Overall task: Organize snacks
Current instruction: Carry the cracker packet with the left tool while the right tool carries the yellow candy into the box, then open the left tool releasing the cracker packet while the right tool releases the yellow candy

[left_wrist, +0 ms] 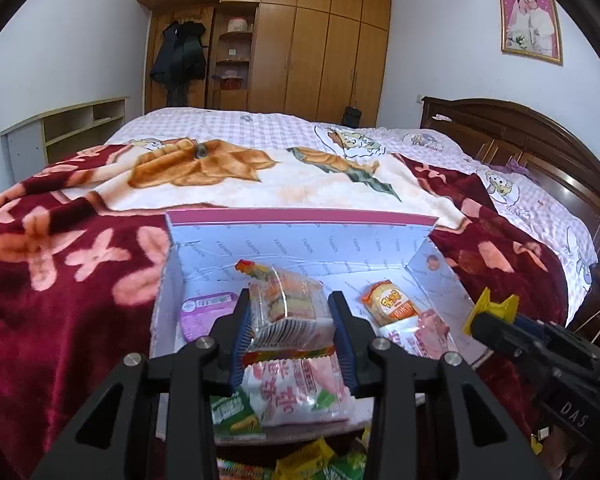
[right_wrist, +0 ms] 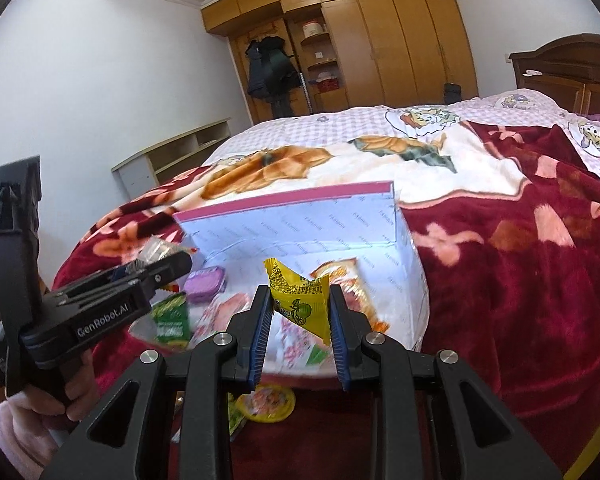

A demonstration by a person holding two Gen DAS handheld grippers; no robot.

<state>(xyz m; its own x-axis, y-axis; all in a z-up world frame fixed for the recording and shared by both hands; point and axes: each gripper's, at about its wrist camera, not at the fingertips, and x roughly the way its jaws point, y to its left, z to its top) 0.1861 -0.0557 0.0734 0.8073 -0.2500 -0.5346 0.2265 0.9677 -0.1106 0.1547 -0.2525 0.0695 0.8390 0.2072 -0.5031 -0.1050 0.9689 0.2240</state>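
A bedroom with wooden wardrobes along the far wall frames the scene; a bed spread with a dark red plush blanket patterned with pink flowers point(left_wrist: 60, 280) carries a shallow open white cardboard box with a pink rim point(left_wrist: 300, 216).

Both packets are thin and slippery, so either could slide out of its pinch and land on the blanket instead of in the box, especially if the hand tilts or jerks on the way over. The two grippers also work close together above the same box, so they could bump and knock a packet loose. Snacks still lying loose on the near side of the fingers, outside the box, could be nudged off the bed edge.

The left gripper point(left_wrist: 290, 328) is clenched narrowly on a clear plastic packet of small biscuits with an orange and yellow label point(left_wrist: 284, 308), its blue pads pressing both sides. Beyond and beside the fingers, inside the box, lie a purple lidded tub point(left_wrist: 204, 314) and an orange-wrapped bun packet point(left_wrist: 388, 304).

The right gripper point(right_wrist: 300, 312) is likewise squeezed onto a yellow foil sachet printed with a green fruit point(right_wrist: 300, 296), held above the box's near portion.
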